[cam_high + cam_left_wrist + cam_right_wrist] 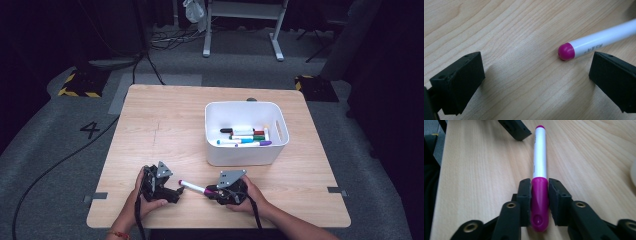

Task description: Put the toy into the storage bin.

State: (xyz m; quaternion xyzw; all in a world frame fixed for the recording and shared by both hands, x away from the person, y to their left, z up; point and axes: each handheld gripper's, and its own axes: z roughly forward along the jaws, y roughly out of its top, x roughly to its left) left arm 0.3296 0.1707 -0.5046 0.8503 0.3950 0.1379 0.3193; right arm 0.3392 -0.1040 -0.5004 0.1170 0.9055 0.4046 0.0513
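2 tools [176, 192] [210, 191], 1 magenta marker [192, 187] clamped, 1 white bin [235, 159], 5 markers [245, 137] inside

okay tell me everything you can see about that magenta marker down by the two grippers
The magenta marker is a slim pen with a glossy white barrel, small grey print along it, a magenta cap and a rounded magenta end plug. It looks like plastic. It lies flat on the wooden table, near the front edge. The right gripper is shut on its cap, pads pressing both sides. Its plug end points toward the open left gripper, which does not touch it.
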